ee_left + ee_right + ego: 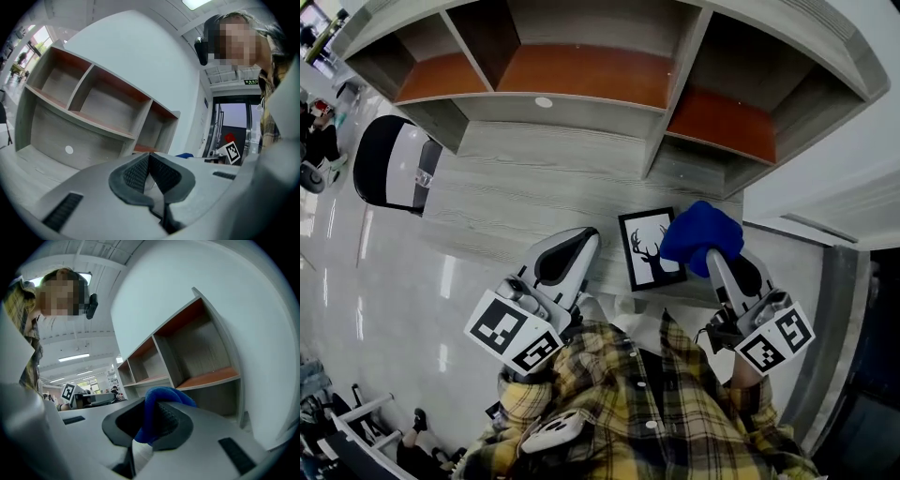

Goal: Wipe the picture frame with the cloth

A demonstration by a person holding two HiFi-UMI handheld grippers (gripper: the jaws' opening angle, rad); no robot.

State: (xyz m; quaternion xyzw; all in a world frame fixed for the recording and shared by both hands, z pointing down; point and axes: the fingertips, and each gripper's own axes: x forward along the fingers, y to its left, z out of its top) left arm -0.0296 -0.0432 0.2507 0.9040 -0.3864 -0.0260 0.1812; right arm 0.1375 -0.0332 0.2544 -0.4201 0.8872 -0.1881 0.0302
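The worktop [534, 178] is pale grey board with a wood-grain pattern and a matt finish. The shelf unit [656, 141] has the same grey grain on its walls, while its shelf boards are smooth and reddish-brown. The cloth [701, 232] is blue, soft and fleecy, with a thick nap. The picture frame [652, 251] has a smooth black border round a white print. The left gripper [574, 244] and right gripper [712, 258] have smooth, matt light-grey plastic shells. Their fingers [136, 174] carry dark, rubbery pads with a fine ribbed texture. The floor [356, 281] is glossy and reflective. The shirt [675, 412] is woven yellow plaid cloth.
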